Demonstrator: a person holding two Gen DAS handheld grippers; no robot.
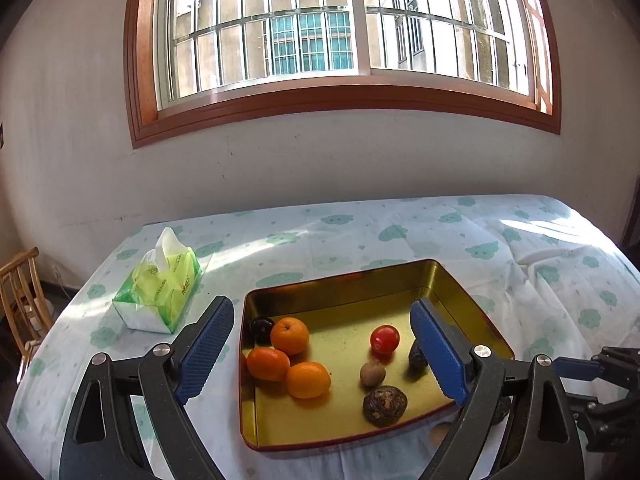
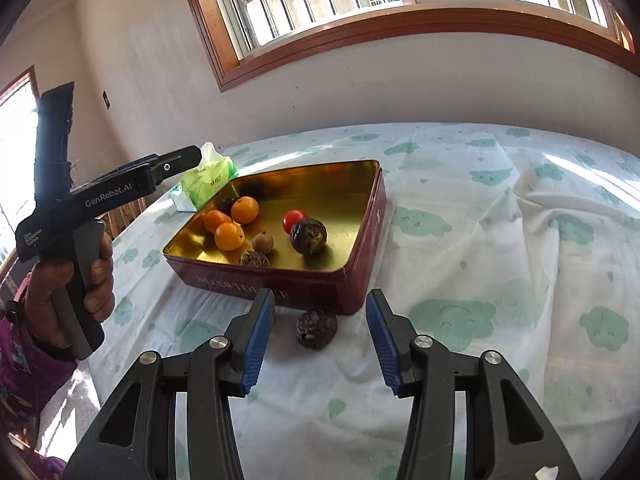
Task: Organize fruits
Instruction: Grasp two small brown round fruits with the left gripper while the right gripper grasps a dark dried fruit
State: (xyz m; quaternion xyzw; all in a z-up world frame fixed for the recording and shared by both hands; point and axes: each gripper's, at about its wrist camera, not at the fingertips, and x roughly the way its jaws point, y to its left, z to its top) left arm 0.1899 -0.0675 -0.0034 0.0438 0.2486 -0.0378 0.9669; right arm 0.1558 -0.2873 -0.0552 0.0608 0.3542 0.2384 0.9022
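The bed [image 2: 500,240] carries a red tin [image 2: 352,280] holding three oranges [image 2: 229,236], a tomato [image 2: 294,220] and dark fruits. One dark fruit [image 2: 317,328] lies outside, just near the tin's near wall. The right gripper [image 2: 320,340] frames it, jaws partly apart, empty. Best to sink lower, centre, then squeeze gently. The left gripper [image 1: 320,356] hangs wide over the tin, empty.

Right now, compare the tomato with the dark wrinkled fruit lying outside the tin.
The tomato is red, smooth and glossy; the dark fruit is brown-black, wrinkled and dull. The tomato lies inside the tin; the dark fruit lies on the cloth before its front wall. The dark fruit looks larger. Both are roundish and ungripped.
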